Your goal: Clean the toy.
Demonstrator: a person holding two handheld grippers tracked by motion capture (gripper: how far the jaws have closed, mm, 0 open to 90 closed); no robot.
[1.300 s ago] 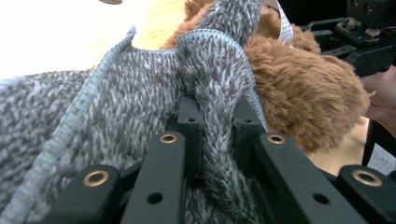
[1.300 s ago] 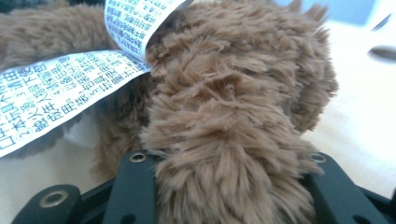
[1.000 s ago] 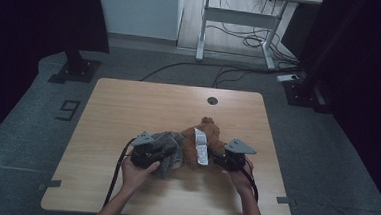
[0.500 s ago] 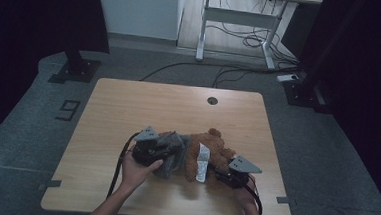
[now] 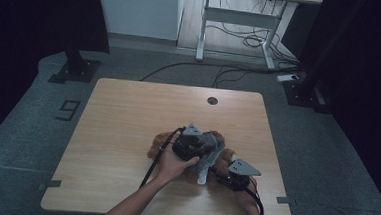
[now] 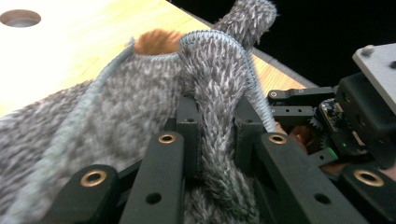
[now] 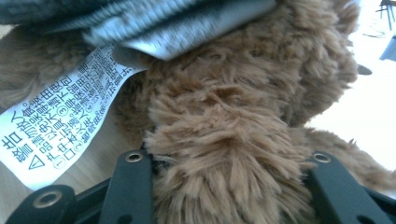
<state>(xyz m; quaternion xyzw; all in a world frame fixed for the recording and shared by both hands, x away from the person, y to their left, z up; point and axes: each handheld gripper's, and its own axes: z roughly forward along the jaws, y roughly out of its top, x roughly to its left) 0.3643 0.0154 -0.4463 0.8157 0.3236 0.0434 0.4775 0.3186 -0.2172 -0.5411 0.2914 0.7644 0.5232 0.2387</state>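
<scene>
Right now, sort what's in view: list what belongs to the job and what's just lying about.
In the job:
- brown plush toy, held by right gripper
- grey knitted garment, pinched by left gripper

Lying about:
- white desk frame
- floor cables
- table's grommet hole

High view: shot from above near edge of table, angled forward and down, whole tabletop plus floor and desk legs behind taken in. Pretty far back.

Left gripper view: taken along own jaws, super close to grey knit garment, table hole at top left, right gripper caught at right edge.

Right gripper view: jammed right up against brown plush toy, white label at left.

Shared by all three: toy-and-knit bundle mid-table.
</scene>
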